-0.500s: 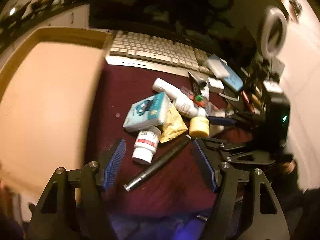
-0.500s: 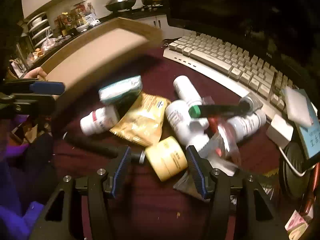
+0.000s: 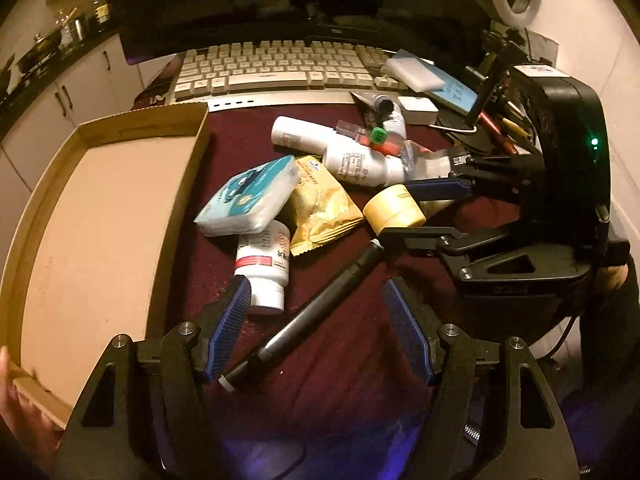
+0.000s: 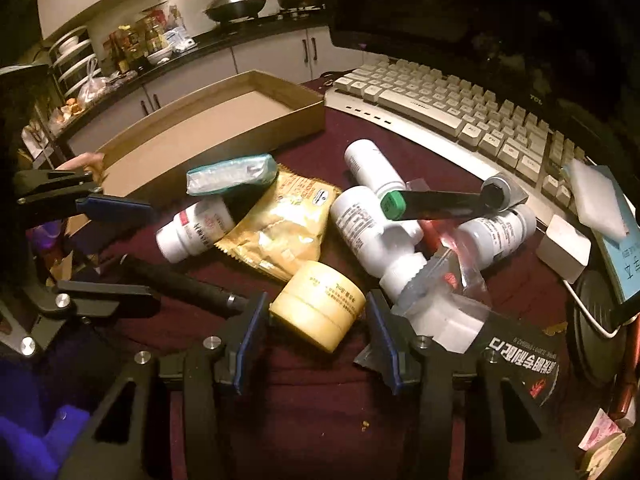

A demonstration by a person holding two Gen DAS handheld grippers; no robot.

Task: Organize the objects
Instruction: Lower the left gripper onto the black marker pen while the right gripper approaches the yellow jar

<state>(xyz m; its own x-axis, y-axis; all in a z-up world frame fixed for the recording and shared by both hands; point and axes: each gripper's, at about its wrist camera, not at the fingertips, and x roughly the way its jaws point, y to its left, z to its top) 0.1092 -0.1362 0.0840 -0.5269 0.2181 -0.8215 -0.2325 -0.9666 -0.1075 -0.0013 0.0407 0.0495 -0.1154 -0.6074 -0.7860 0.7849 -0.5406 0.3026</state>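
A pile lies on the dark red mat: a yellow jar (image 4: pixel 318 312), a black pen (image 3: pixel 308 312), a white pill bottle with a red label (image 3: pixel 264 268), a teal tissue pack (image 3: pixel 250 196), a gold sachet (image 3: pixel 322 206) and several white bottles (image 4: pixel 366 224). My left gripper (image 3: pixel 318 328) is open, its fingers either side of the pen and the pill bottle. My right gripper (image 4: pixel 318 344) is open, with the yellow jar between its fingers, not squeezed; it also shows in the left wrist view (image 3: pixel 420 212). An empty cardboard tray (image 3: pixel 96 216) lies at the left.
A white keyboard (image 3: pixel 280 68) and a dark monitor (image 3: pixel 280 4) stand behind the pile. A phone (image 3: pixel 452 88), a white charger (image 3: pixel 418 110) and pens crowd the right side. A hand (image 4: pixel 82 160) holds the tray's corner. Kitchen cabinets are beyond.
The cardboard tray has come down from a tilted, lifted pose to lie flat at the left. The left gripper has moved closer over the pen and pill bottle. The right gripper still brackets the jar.
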